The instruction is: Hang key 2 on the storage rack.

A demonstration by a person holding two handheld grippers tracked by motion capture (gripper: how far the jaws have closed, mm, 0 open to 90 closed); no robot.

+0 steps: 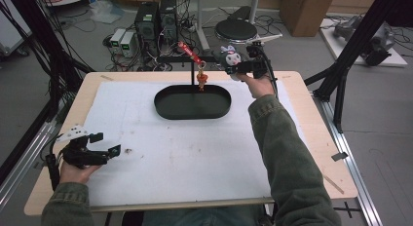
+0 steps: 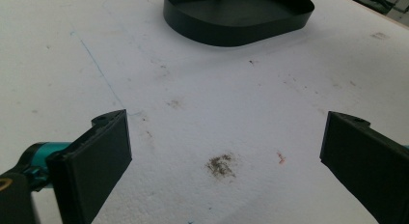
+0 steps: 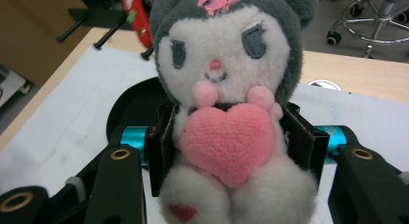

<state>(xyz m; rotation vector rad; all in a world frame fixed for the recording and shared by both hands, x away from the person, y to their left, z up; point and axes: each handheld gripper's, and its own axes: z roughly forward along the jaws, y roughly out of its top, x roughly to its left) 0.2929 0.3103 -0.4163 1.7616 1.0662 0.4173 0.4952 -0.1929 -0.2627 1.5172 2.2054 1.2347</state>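
The plush toy (image 3: 231,118), upper right of centre in the high view, sits pinched at its middle between the jaws of my right gripper (image 1: 242,66), past the far rim of the black tray (image 1: 192,111). At lower left my left gripper (image 1: 104,144) hovers wide open, holding nothing, over the white mat (image 1: 185,158)

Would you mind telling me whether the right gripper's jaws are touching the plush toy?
Touching. In the right gripper view, the right gripper has its two jaws pressed against both sides of the plush toy, squeezing its body behind the pink heart.
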